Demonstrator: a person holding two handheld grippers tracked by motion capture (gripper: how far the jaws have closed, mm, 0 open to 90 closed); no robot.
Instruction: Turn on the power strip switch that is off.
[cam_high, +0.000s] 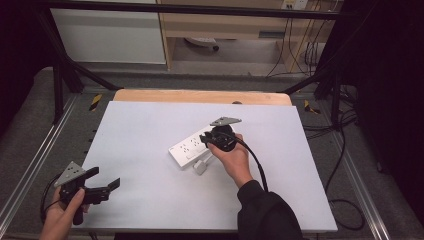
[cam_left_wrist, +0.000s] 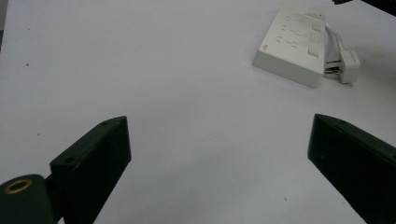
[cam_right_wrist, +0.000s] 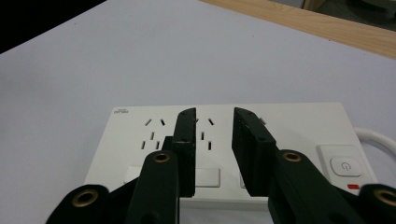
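Right claw hangs over the white power strip, its jaws narrowed to a small gap with nothing gripped between them; I see only sockets through the gap. That strip lies just right of centre in the high view, on the pale desk, its white plug beside it. Left claw sits at the lower left, jaws spread wide, released.

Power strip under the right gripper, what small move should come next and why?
Probably lower the right gripper a little: its jaws stand narrowly apart over the sockets of the white power strip with nothing visibly between them, while its plug lies loose beside it.
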